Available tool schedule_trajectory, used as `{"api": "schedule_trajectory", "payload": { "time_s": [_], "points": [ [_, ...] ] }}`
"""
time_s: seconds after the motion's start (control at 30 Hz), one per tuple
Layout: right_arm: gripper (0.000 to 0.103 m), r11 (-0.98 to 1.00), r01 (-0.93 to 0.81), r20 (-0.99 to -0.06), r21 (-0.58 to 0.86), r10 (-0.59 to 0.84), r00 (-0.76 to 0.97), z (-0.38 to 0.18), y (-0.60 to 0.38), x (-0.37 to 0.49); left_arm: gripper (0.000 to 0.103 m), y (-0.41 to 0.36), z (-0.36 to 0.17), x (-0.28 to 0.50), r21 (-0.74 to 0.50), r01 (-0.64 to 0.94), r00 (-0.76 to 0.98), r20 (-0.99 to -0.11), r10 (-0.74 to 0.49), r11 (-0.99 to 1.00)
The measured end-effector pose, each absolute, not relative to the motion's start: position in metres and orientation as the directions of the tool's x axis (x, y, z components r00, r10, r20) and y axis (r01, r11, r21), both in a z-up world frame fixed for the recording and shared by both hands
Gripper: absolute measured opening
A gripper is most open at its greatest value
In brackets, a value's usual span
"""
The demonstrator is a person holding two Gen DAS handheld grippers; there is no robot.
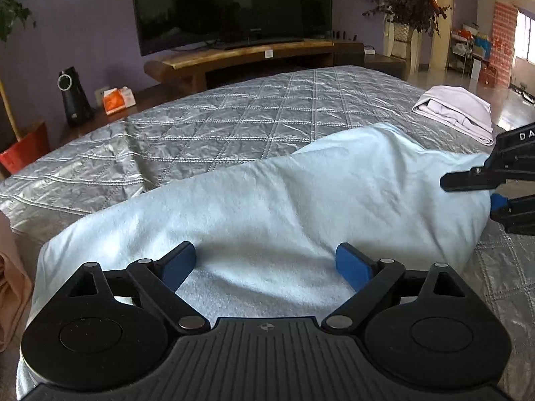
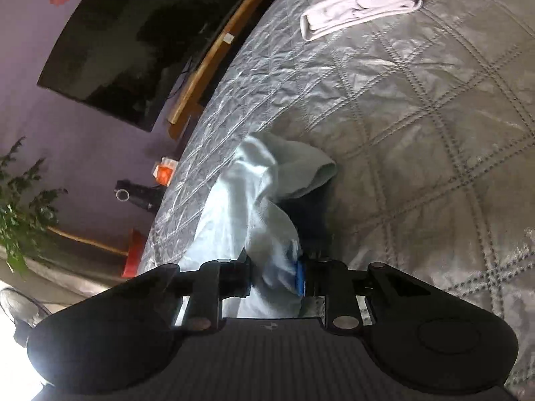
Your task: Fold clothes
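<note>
The right gripper (image 2: 277,275) pinched the pale blue garment's (image 1: 267,200) right-frame end; the left gripper (image 1: 265,264) gaped over its lower-center edge.

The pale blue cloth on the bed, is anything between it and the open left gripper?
Nothing visible. The left gripper hangs open right over the pale blue cloth, bare fabric between its pads. The right gripper is closed on the cloth's far end.
</note>
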State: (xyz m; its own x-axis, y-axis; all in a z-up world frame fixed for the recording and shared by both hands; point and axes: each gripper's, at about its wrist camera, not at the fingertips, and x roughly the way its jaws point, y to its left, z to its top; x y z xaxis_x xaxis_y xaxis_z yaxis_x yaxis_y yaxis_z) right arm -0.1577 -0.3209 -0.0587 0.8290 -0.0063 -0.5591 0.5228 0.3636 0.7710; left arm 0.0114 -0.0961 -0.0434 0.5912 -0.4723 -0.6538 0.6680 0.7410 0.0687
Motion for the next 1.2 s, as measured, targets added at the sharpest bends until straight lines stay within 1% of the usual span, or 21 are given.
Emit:
{"api": "schedule_trajectory", "payload": {
  "time_s": [0.07, 0.13, 0.23, 0.33, 0.47, 0.57, 0.6, 0.73, 0.83, 0.9, 1.0, 1.1, 1.2],
  "points": [
    [0.019, 0.396, 0.512, -0.557, 0.762, -0.001, 0.830, -0.055, -0.323, -0.155, 0.095, -0.096, -0.045, 0.013, 0.065, 0.666, 0.590, -0.655, -0.472, 0.743],
    [0.017, 0.434, 0.495, -0.549, 0.753, -0.001, 0.836, -0.050, -0.321, -0.151, 0.095, -0.095, -0.044, 0.013, 0.065, 0.666, 0.590, -0.655, -0.472, 0.743],
    [0.017, 0.488, 0.472, -0.537, 0.734, -0.009, 0.843, -0.040, -0.315, -0.139, 0.095, -0.093, -0.042, 0.011, 0.072, 0.667, 0.592, -0.655, -0.469, 0.742],
    [0.017, 0.572, 0.414, -0.503, 0.708, -0.004, 0.864, -0.023, -0.307, -0.128, 0.095, -0.090, -0.036, 0.011, 0.090, 0.655, 0.611, -0.648, -0.456, 0.750],
    [0.017, 0.720, 0.292, -0.458, 0.630, 0.040, 0.888, 0.009, -0.282, -0.105, 0.095, -0.070, -0.027, 0.027, 0.065, 0.581, 0.648, -0.639, -0.414, 0.811],
    [0.017, 0.821, 0.158, -0.432, 0.549, 0.117, 0.894, 0.031, -0.249, -0.082, 0.095, -0.050, -0.025, 0.042, 0.037, 0.509, 0.659, -0.659, -0.362, 0.860],
    [0.017, 0.853, 0.106, -0.433, 0.510, 0.149, 0.889, 0.037, -0.235, -0.075, 0.095, -0.043, -0.023, 0.044, 0.047, 0.484, 0.676, -0.654, -0.339, 0.874],
    [0.016, 0.928, -0.103, -0.474, 0.357, 0.275, 0.836, 0.045, -0.170, -0.055, 0.095, -0.008, -0.012, 0.056, 0.069, 0.343, 0.754, -0.615, -0.231, 0.937],
    [0.016, 0.933, -0.189, -0.515, 0.307, 0.330, 0.791, 0.036, -0.134, -0.046, 0.094, 0.023, -0.004, 0.064, 0.058, 0.209, 0.802, -0.582, -0.137, 0.976],
    [0.016, 0.928, -0.199, -0.532, 0.315, 0.346, 0.773, 0.028, -0.124, -0.043, 0.093, 0.043, 0.006, 0.063, 0.057, 0.120, 0.849, -0.524, -0.072, 0.991],
    [0.017, 0.925, -0.187, -0.548, 0.331, 0.349, 0.760, 0.023, -0.117, -0.041, 0.094, 0.063, 0.022, 0.054, 0.073, 0.002, 0.903, -0.430, 0.030, 0.997],
    [0.017, 0.927, -0.187, -0.543, 0.325, 0.345, 0.766, 0.029, -0.111, -0.038, 0.094, 0.082, 0.031, 0.049, 0.005, -0.042, 0.922, -0.385, 0.041, 0.999],
    [0.017, 0.929, -0.208, -0.521, 0.307, 0.347, 0.780, 0.039, -0.103, -0.033, 0.094, 0.094, 0.037, 0.048, -0.007, -0.094, 0.927, -0.366, 0.085, 0.996]
  ]
}}
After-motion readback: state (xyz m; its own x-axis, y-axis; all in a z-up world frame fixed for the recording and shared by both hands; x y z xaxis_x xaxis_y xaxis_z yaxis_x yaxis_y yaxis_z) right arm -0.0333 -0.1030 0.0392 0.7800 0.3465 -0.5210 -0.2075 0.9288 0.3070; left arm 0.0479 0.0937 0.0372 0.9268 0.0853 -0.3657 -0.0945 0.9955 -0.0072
